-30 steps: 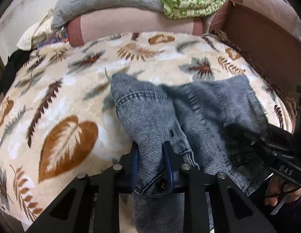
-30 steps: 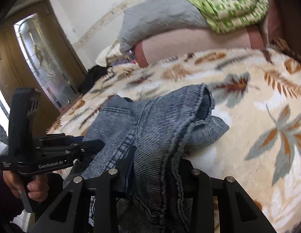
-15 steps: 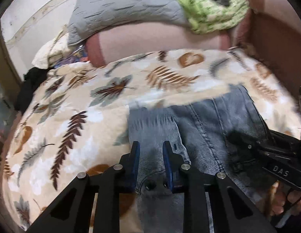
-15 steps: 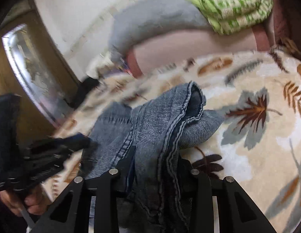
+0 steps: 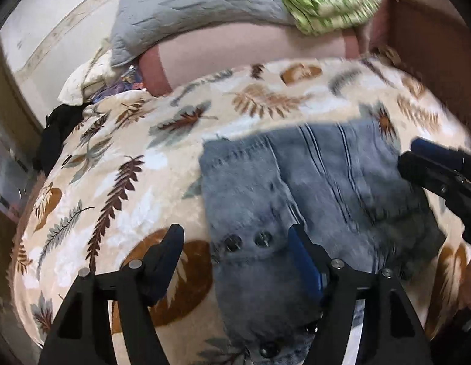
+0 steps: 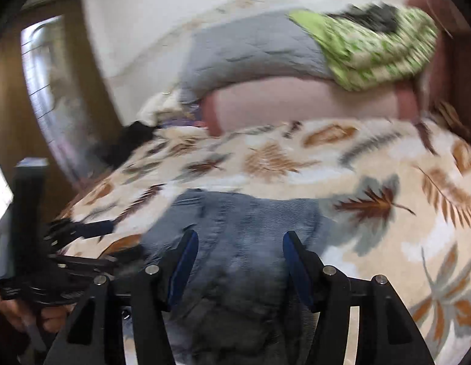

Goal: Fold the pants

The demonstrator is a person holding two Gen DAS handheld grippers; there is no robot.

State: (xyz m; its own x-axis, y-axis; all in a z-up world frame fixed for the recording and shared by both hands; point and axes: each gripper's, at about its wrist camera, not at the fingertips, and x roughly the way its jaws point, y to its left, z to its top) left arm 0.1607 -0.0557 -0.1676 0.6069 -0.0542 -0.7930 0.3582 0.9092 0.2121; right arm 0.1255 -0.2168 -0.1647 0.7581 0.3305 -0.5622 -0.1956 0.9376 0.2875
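Blue-grey denim pants (image 5: 311, 188); cream leaf-print blanket (image 5: 120, 182); green patterned quilt (image 5: 326, 3).

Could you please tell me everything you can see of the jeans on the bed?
The jeans are blue-grey washed denim with visible seams and dark metal buttons near the waistband. They lie folded in a flat, roughly rectangular bundle on the leaf-patterned blanket. The left gripper and right gripper straddle the near edge, jaws opening, pads off the cloth.

left gripper (image 5: 234, 243) jaws opening, tilted down | right gripper (image 6: 238, 248) jaws opening
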